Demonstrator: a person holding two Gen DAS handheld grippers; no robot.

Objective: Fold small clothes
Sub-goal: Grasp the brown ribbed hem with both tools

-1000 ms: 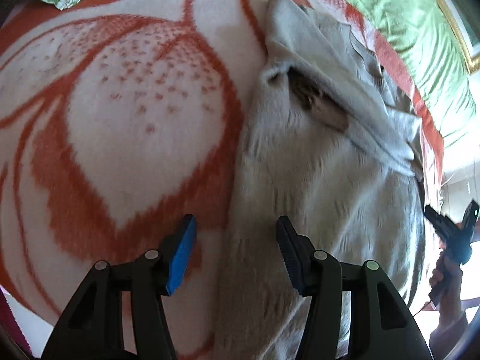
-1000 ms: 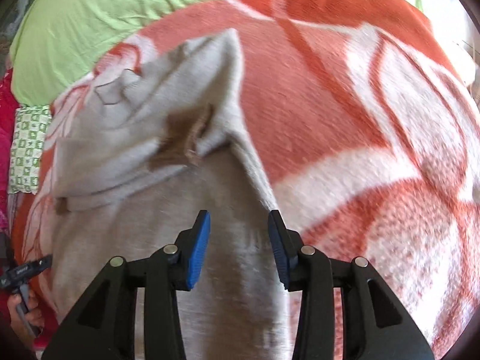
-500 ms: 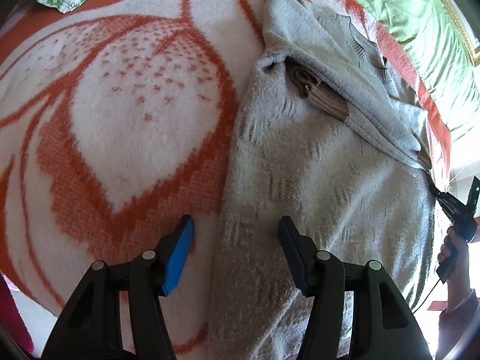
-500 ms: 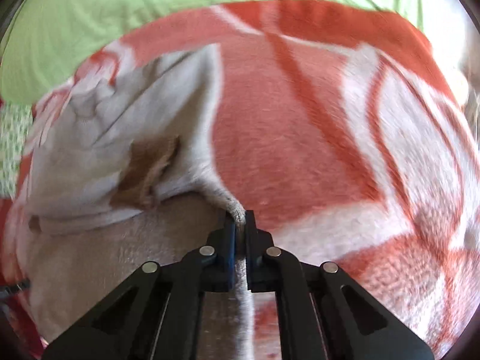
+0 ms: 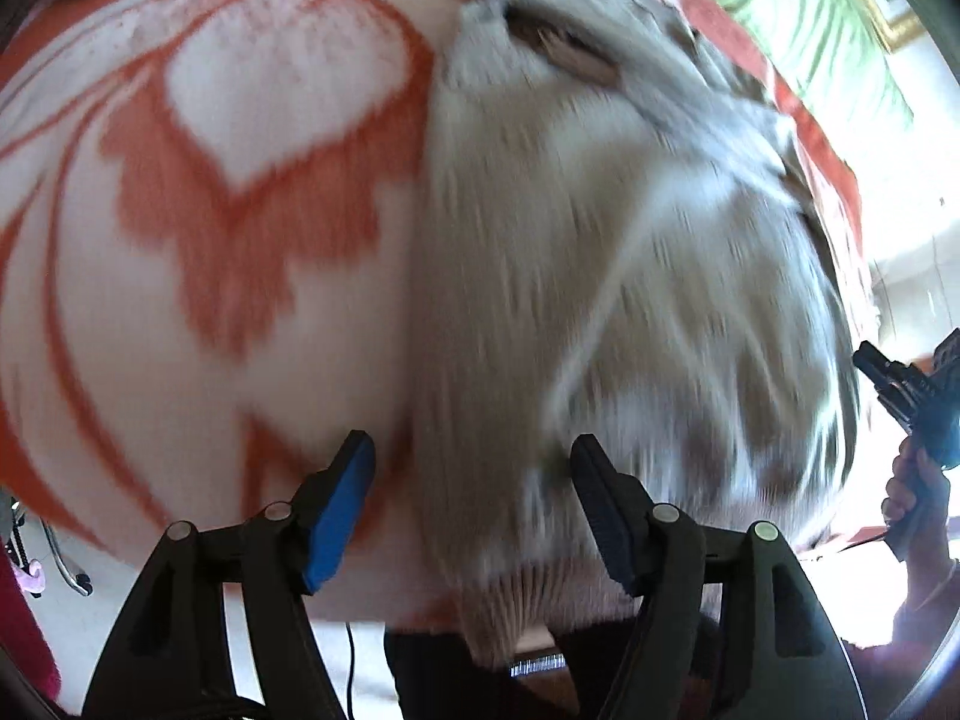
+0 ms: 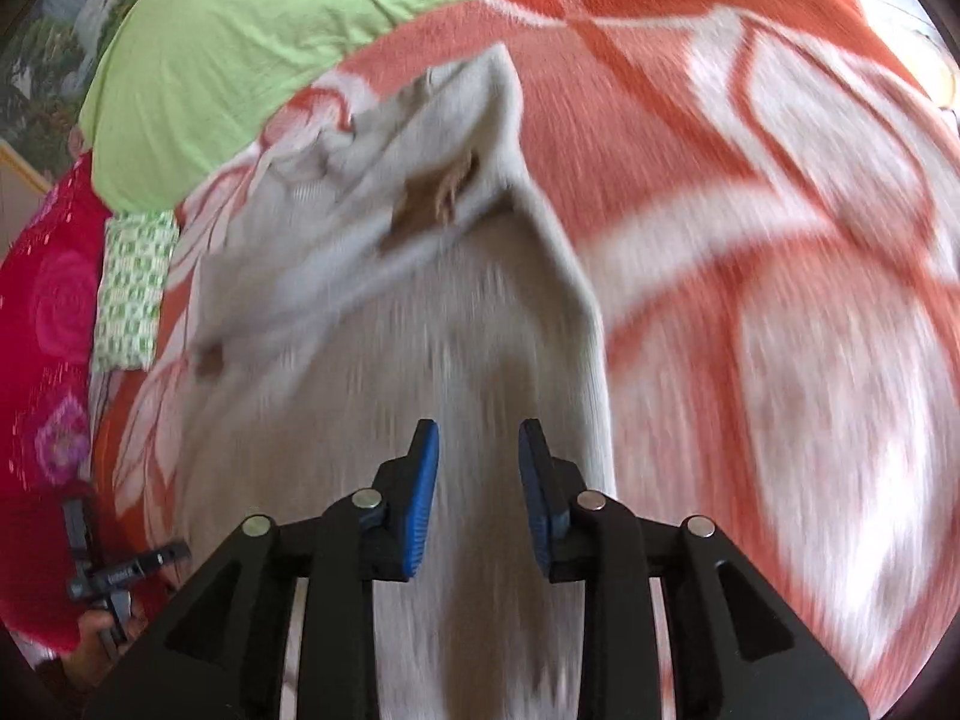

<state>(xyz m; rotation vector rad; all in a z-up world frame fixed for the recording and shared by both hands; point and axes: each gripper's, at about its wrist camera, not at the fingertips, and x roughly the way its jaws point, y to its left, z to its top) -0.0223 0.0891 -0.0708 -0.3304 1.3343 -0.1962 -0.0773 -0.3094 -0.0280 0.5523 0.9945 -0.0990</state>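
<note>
Left wrist view: grey knit sweater point(image 5: 600, 276) lies flat on the orange-and-white blanket point(image 5: 198, 240), hem nearest. Left gripper point(image 5: 474, 510) wide apart, empty, straddling the sweater's left edge. Right gripper point(image 6: 477, 498) parted, empty, above the sweater. Soft, limp, light; best pinched at the ribbed hem corners.

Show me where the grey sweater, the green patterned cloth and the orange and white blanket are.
grey sweater point(image 6: 480, 348): right wrist view, on its flat body.
green patterned cloth point(image 6: 132, 294): right wrist view, on its middle.
orange and white blanket point(image 5: 240, 120): left wrist view, on a bare white petal.
</note>
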